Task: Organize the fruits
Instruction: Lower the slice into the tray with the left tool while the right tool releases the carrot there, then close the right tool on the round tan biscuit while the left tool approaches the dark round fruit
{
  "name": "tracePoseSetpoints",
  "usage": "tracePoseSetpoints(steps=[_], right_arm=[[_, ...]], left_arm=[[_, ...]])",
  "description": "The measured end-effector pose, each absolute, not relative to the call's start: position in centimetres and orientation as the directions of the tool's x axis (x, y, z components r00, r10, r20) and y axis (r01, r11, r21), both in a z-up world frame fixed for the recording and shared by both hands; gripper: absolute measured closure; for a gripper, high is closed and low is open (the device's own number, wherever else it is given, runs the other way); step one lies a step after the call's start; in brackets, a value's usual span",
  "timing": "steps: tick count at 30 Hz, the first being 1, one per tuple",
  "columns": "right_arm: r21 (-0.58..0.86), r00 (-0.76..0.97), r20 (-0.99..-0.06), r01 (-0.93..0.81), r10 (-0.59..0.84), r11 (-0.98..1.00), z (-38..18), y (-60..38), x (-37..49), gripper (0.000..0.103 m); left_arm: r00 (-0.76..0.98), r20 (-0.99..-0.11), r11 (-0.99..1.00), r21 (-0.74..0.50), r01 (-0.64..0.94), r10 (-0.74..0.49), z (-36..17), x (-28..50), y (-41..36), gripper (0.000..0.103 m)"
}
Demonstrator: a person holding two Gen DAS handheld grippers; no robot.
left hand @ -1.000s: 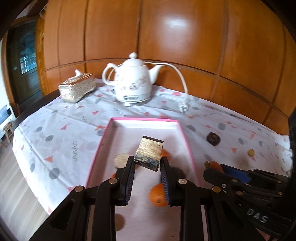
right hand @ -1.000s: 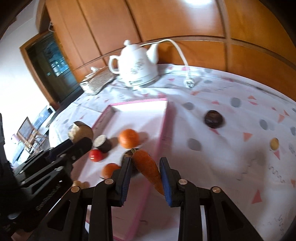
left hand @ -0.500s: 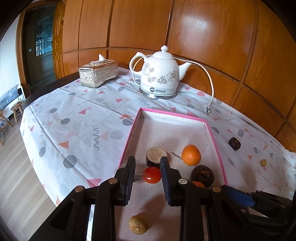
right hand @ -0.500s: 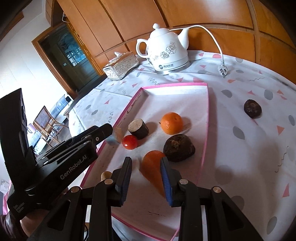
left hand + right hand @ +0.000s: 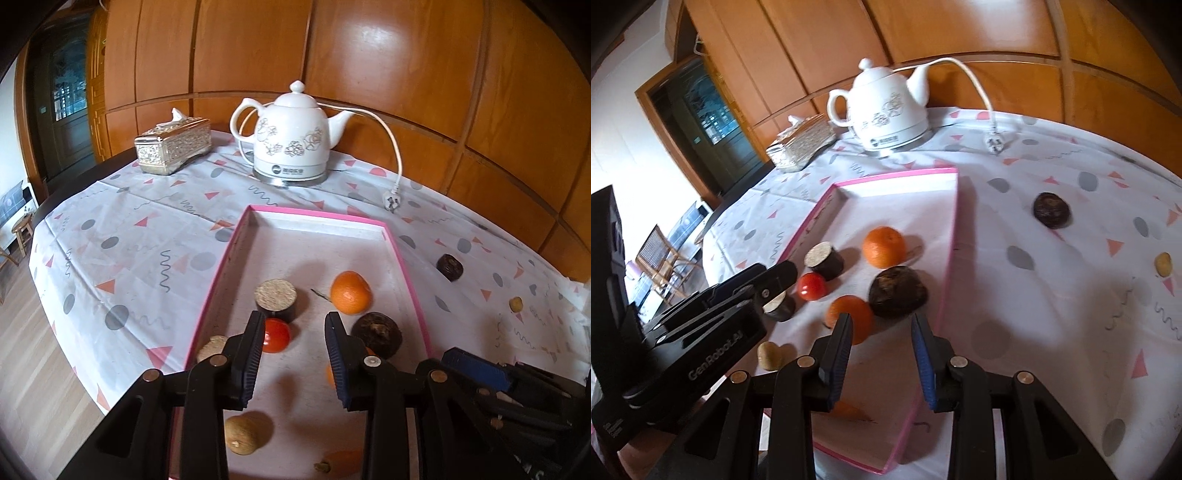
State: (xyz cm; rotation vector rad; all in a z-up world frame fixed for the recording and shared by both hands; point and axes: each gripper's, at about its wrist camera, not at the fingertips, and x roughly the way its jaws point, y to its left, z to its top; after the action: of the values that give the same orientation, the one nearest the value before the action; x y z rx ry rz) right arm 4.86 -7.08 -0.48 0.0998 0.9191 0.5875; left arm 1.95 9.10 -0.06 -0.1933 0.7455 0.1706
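A pink-rimmed tray (image 5: 402, 258) holds a tangerine (image 5: 350, 292), a cut brown cylinder (image 5: 275, 300), a red tomato (image 5: 276, 335), a dark brown fruit (image 5: 380, 330) and a tan round fruit (image 5: 242, 435). My left gripper (image 5: 293, 354) hangs over them, its jaws opening with nothing between them. A second cut piece (image 5: 779, 308) lies just under its tip. My right gripper (image 5: 882, 354) stands open over the tray's near right part. The carrot (image 5: 849, 314) lies in the tray, partly hidden behind the gripper's left finger. A dark fruit (image 5: 1052, 210) and a small yellowish one (image 5: 1162, 264) lie on the cloth.
A white kettle (image 5: 291, 144) with its cord and plug (image 5: 391, 201) stands behind the tray. A gold tissue box (image 5: 173, 146) sits at the back left. The table edge drops to the floor on the left. Wood panelling closes off the back.
The left gripper held a cut brown piece and the right held the carrot. Both now lie in the tray, and both pairs of jaws are empty.
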Motion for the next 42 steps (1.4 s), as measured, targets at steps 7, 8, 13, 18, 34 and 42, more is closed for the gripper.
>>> tracePoseSetpoints(steps=[7,8,13,18,34,42], right_arm=[[0.274,0.532,-0.72,-0.373,0.446,0.886,-0.4,-8.8,4.8,0.069],[0.261,0.545,-0.72,-0.362,0.43,0.895,-0.4,-9.1,4.8,0.069],[0.242,0.574,-0.72,-0.319,0.39,0.916,-0.6,-10.6,4.9,0.069],[0.242,0.59,-0.725,-0.266,0.356,0.933,-0.9,-12.3,5.2,0.069],[0.217,0.617,-0.751,-0.106,0.235,0.97,-2.6,-17.7,5.8,0.069],[0.205,0.619,-0.77,0.01,0.155,0.979,-3.7,-22.1,6.9,0.069]], left_arm=[[0.724,-0.687,0.976,-0.11,-0.19,0.063,0.0,1.9,7.8,0.062],[0.724,-0.687,0.977,-0.108,-0.184,0.06,0.0,1.9,7.5,0.062],[0.727,-0.685,0.982,-0.099,-0.158,0.048,0.1,1.9,6.5,0.061],[0.727,-0.686,0.987,-0.092,-0.134,0.035,0.1,2.0,5.7,0.059],[0.718,-0.695,0.998,-0.063,0.004,-0.047,0.1,3.3,0.8,0.055],[0.709,-0.699,0.996,-0.063,0.065,-0.09,0.1,4.2,-1.7,0.055]])
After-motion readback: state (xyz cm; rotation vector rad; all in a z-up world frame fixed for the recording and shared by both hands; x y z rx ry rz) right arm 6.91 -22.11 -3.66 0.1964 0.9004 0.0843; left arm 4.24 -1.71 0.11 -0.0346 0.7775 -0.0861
